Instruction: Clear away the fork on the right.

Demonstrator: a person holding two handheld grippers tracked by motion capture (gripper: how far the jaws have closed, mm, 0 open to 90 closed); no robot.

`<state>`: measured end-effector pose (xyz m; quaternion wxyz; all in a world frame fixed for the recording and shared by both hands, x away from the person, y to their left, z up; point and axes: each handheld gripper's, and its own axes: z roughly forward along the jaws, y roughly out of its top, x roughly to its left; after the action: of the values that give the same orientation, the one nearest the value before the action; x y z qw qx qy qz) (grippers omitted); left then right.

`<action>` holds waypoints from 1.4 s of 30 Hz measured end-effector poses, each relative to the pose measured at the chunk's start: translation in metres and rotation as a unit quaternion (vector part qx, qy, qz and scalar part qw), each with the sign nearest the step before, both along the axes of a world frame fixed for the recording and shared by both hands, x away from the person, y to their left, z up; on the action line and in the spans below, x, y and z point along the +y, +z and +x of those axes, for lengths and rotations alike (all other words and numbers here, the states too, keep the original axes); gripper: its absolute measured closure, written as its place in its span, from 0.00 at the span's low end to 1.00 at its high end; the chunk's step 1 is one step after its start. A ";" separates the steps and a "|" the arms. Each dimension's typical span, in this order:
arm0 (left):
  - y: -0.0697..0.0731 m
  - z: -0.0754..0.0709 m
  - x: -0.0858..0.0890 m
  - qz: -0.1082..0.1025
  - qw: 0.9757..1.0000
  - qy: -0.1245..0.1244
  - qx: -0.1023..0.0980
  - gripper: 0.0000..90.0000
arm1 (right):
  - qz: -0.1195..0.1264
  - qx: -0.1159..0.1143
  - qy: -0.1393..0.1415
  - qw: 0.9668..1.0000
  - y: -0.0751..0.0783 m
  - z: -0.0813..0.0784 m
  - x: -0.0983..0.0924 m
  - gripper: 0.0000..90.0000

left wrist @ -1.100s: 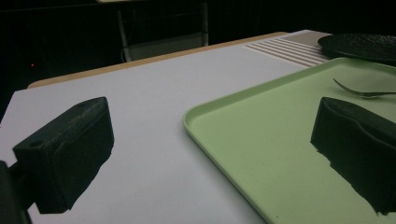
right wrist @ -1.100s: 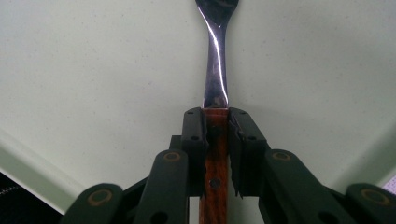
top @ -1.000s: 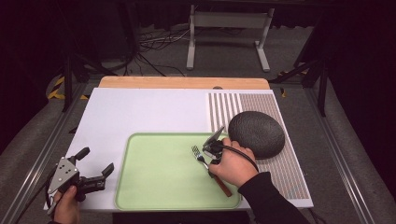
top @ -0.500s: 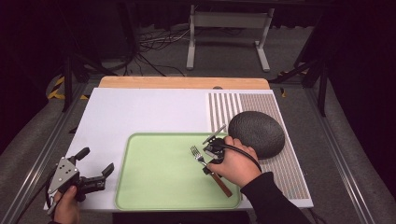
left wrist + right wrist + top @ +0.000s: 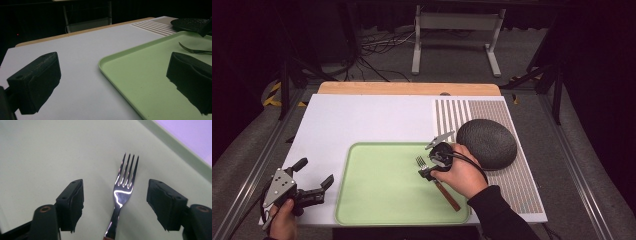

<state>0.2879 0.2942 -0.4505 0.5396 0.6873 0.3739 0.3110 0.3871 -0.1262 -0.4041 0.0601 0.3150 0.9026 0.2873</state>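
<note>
— One silver metal fork with a brown wooden handle [image 5: 434, 177] lies flat on the pale green rectangular plastic tray [image 5: 377, 200], near its right edge, tines toward the far side.

— How many grippers?

— Two. The right gripper [image 5: 428, 165] sits low over the fork; its jaws have just been opening and stand apart on either side of the fork's neck, pads clear of the metal.

— And the other?

— The left gripper [image 5: 314, 182] hovers off the tray's left edge over the white table sheet [image 5: 362, 120], jaws spread, nothing between them.

— Anything else?

— One dark grey domed oval [image 5: 487, 142] rests on the striped mat [image 5: 517, 175], just beside the right hand [image 5: 462, 175].
</note>
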 end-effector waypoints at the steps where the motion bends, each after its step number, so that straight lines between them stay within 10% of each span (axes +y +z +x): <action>1: 0.000 0.000 0.000 0.000 1.000 0.000 0.000 0.00 | 0.004 0.000 0.004 1.000 -0.001 0.001 0.001 0.35; 7: 0.000 0.000 0.000 -0.001 1.000 0.001 0.000 0.00 | 0.020 -0.007 0.011 1.000 -0.003 0.003 0.005 0.42; 20: 0.000 0.000 0.000 0.000 1.000 0.000 0.000 0.00 | 0.000 -0.008 0.034 0.999 -0.010 0.014 0.009 1.00; 42: 0.000 0.000 0.001 0.000 1.000 -0.001 0.000 0.00 | 0.005 -0.003 0.051 0.999 -0.031 0.026 0.020 1.00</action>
<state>0.2883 0.2949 -0.4505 0.5400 0.6875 0.3735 0.3101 0.4133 -0.1067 -0.4351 0.0466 0.2675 0.9160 0.2955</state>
